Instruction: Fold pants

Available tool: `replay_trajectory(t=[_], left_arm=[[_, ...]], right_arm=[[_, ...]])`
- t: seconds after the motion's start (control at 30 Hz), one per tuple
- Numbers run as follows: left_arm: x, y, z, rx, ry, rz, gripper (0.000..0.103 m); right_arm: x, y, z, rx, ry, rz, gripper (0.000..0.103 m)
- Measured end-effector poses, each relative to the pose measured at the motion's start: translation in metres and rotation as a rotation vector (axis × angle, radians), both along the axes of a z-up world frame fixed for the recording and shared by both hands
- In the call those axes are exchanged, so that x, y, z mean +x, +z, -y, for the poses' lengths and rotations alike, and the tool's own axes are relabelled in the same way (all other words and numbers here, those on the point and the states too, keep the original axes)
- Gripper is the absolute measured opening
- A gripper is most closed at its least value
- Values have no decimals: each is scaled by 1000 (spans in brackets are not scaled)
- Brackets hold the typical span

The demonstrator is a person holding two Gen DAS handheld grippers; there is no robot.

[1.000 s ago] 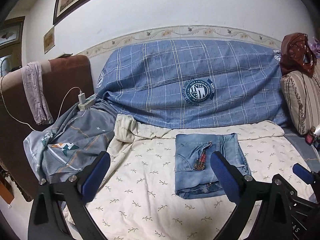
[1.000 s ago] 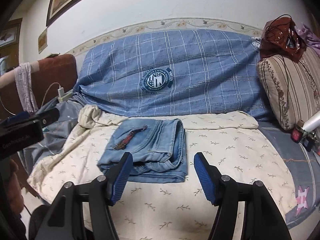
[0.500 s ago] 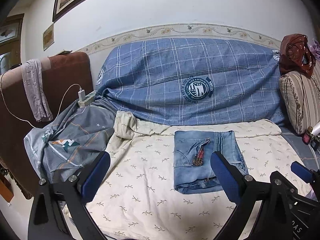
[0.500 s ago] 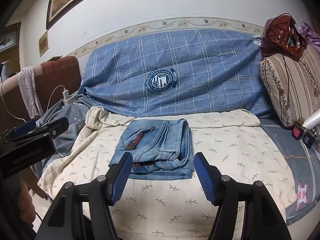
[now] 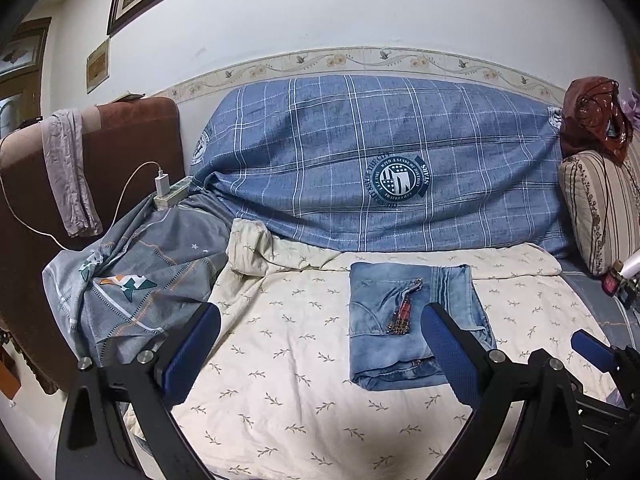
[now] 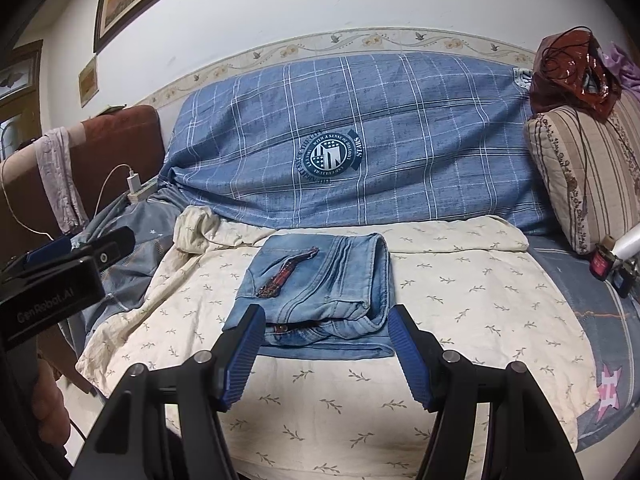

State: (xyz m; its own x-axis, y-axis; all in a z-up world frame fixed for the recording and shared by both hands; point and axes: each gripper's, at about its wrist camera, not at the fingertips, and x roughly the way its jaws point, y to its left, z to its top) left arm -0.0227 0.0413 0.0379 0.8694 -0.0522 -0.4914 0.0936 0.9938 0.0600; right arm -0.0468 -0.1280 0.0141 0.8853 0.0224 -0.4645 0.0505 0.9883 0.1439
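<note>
Light blue denim pants (image 5: 404,322) (image 6: 316,296) lie folded into a flat rectangle on the cream leaf-print sheet (image 5: 288,376) (image 6: 460,308) of the sofa seat. A red beaded trim runs across their top face. My left gripper (image 5: 320,338) hovers over the sheet just in front and to the left of the pants, jaws wide open and holding nothing. My right gripper (image 6: 326,338) hangs in front of the pants' near edge, also open and holding nothing. The left gripper's body (image 6: 52,280) shows at the left edge of the right wrist view.
A blue plaid cover (image 5: 380,168) drapes the sofa back. A grey patterned cloth (image 5: 136,276) and a power strip with a charger (image 5: 166,192) sit at the left by a brown armrest (image 5: 120,160). A striped cushion (image 6: 580,176) and small bottles (image 6: 612,264) stand at the right.
Both views have shifted slightly, with the folded pants sitting a little further right in the right wrist view. The pants lie unmoved and both grippers stay open.
</note>
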Motion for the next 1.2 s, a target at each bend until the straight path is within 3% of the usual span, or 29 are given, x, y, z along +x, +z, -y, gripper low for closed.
replay_trajectory(t=[1.2], left_arm=[[2,-4,-7,-23,-32,-18,100]], right_arm=[[10,-6,-13,-26,20,-9,67]])
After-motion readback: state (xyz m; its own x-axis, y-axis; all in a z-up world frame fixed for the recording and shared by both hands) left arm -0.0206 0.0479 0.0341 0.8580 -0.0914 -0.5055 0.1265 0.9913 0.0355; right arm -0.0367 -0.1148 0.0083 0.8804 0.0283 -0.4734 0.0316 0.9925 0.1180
